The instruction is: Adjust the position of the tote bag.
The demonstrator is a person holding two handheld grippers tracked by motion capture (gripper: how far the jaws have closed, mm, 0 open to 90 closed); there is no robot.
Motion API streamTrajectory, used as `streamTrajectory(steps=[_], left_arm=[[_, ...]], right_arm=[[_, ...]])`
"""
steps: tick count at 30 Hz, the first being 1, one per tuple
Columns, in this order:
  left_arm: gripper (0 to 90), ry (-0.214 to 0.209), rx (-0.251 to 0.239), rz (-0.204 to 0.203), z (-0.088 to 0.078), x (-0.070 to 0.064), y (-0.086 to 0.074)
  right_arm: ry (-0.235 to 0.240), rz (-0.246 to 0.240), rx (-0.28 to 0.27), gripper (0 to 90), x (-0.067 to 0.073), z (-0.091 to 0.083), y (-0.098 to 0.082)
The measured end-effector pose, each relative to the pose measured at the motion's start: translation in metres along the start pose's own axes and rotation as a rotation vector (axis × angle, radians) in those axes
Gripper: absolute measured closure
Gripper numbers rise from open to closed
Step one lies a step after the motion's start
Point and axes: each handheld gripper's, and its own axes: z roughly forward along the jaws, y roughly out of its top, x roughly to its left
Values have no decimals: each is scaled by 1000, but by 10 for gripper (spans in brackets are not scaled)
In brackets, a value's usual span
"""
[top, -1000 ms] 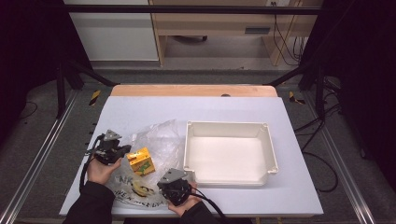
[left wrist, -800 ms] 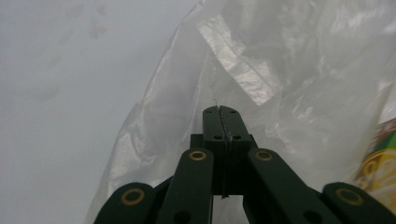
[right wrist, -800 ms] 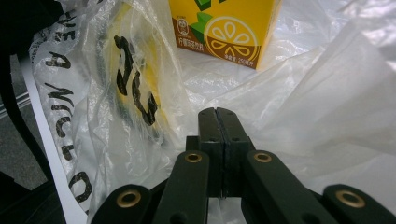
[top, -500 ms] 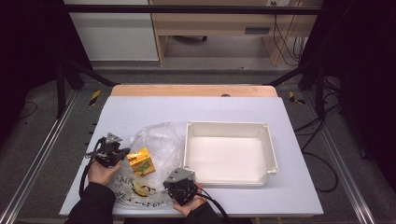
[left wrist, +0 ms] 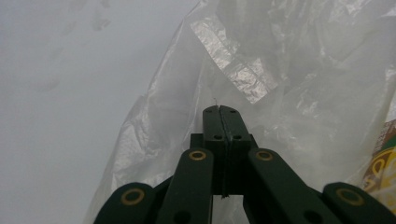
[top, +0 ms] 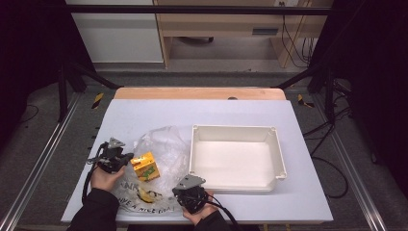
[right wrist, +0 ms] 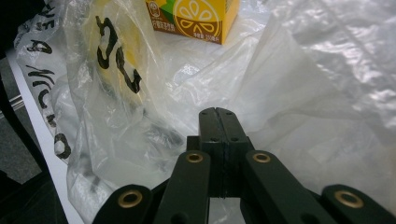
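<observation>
The clear plastic bag (top: 161,149) lies crumpled on the near left of the white table (top: 144,113), just left of the white tray (top: 235,159), with black lettering along its near edge too creased to read. A yellow-orange carton (top: 145,166) printed with a lemon slice sits in the bag; its small print is illegible. The left gripper (left wrist: 221,112) and right gripper (right wrist: 218,114) both have jaws pressed together, each seemingly pinching the bag's film

Bright tabletop, dark surroundings, soft focus
</observation>
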Motion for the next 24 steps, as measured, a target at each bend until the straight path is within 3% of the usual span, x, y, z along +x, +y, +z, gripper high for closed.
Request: streamTrajectory(steps=[4, 10, 15, 16, 17, 18, 21, 24], left_arm=[[891, -8, -3, -15, -1, 2, -1], [768, -14, -20, -31, -4, 1, 1], [668, -26, -122, -61, -25, 2, 3], [655, -26, -122, -61, -25, 2, 3], [642, -30, -159, -71, -34, 1, 4], [636, -30, -159, -71, -34, 1, 4], [609, -41, -227, -63, -53, -1, 7], [588, -49, -262, -65, -65, 0, 9]], right_arm=[[9, 9, -5, 900, -3, -3, -3], [18, 6, -5, 891, -4, -2, -2], [35, -3, -50, 862, -1, -4, 4], [35, -3, -50, 862, -1, -4, 4], [40, -9, -67, 855, 0, -5, 7], [42, -8, -72, 850, 0, -6, 9], [53, -20, -96, 835, 2, -7, 14], [62, -27, -125, 810, 4, -7, 18]])
